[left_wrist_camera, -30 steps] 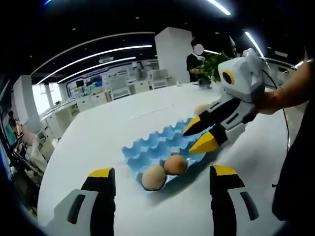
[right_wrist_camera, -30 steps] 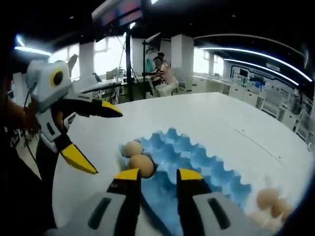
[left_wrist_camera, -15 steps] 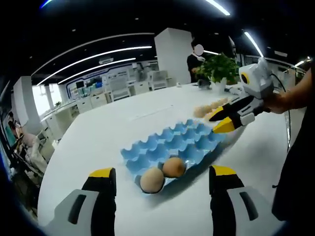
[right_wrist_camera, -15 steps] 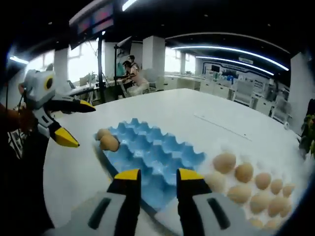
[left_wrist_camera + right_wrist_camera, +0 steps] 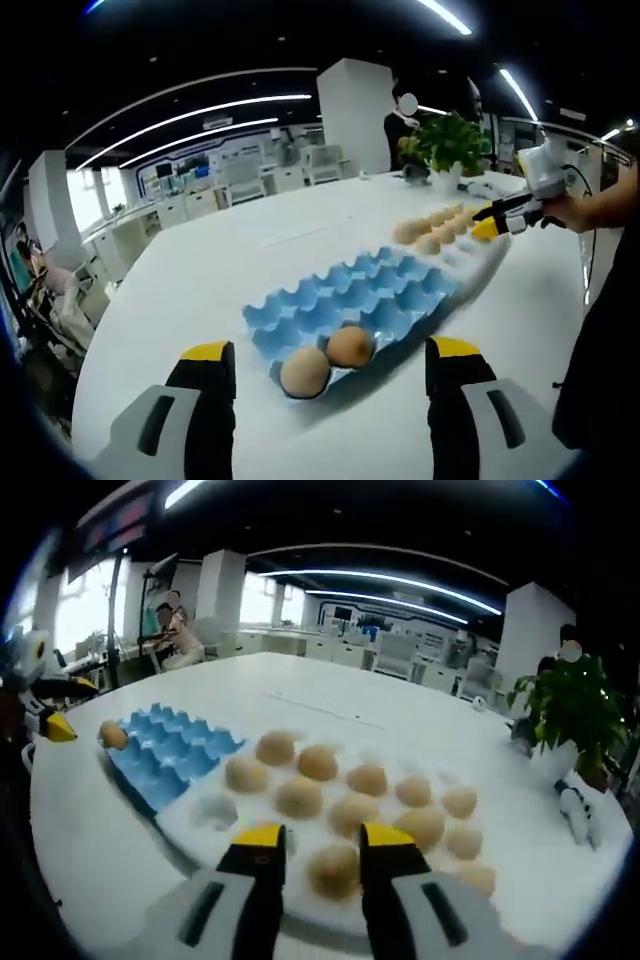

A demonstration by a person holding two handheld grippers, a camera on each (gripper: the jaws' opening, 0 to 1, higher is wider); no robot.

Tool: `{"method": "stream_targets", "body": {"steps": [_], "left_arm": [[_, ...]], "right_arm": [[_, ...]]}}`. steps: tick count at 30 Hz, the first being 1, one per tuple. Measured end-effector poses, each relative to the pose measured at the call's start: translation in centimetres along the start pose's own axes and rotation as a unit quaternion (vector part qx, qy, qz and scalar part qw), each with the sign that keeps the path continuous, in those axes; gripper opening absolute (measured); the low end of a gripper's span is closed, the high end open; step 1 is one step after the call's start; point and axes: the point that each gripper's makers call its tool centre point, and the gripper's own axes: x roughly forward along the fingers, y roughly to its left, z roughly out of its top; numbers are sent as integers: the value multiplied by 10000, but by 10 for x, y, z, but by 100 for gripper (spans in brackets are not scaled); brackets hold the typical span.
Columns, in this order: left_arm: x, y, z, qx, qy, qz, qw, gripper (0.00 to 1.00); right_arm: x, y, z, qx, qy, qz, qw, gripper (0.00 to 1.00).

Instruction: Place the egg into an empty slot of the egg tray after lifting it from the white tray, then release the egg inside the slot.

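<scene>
Your right gripper (image 5: 323,842) hangs over the white tray (image 5: 205,825), jaws parted around an egg (image 5: 335,870) but not visibly pinching it. Your left gripper (image 5: 325,353) is wide open and empty before the blue egg tray (image 5: 355,295), which holds two eggs (image 5: 328,358).

Two eggs (image 5: 328,360) sit in the blue egg tray (image 5: 360,295), one such tray on the table. One white tray (image 5: 300,835) holds about a dozen eggs (image 5: 300,796); the far ones blur, so the exact count is unclear. One potted plant (image 5: 570,705) stands nearby.
</scene>
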Motion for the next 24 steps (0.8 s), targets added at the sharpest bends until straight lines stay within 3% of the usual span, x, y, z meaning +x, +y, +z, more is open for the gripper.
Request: {"method": "stream_targets", "body": {"steps": [7,12,15,18,24], "left_arm": [[-2,-1,4,-131,-61,41,9999,77],[-4,0,4,-133,-62,101,9998,77],[-4,1,4,-152,-59,123,9998,77],[-5,-1,3,-160,-40,104,9998,76],[-6,0,2,-166,-25,122,9998,76]], "right_arm": [[1,0,-18,83,222,31,9997,28],[2,-2,-20,727,168,92,9972,28],[3,-4,-20,717,123,123,9973,27],[4,-5,-19,1003,2,143,9949,26],[4,-2,-19,809,11,111,9967,25]]}}
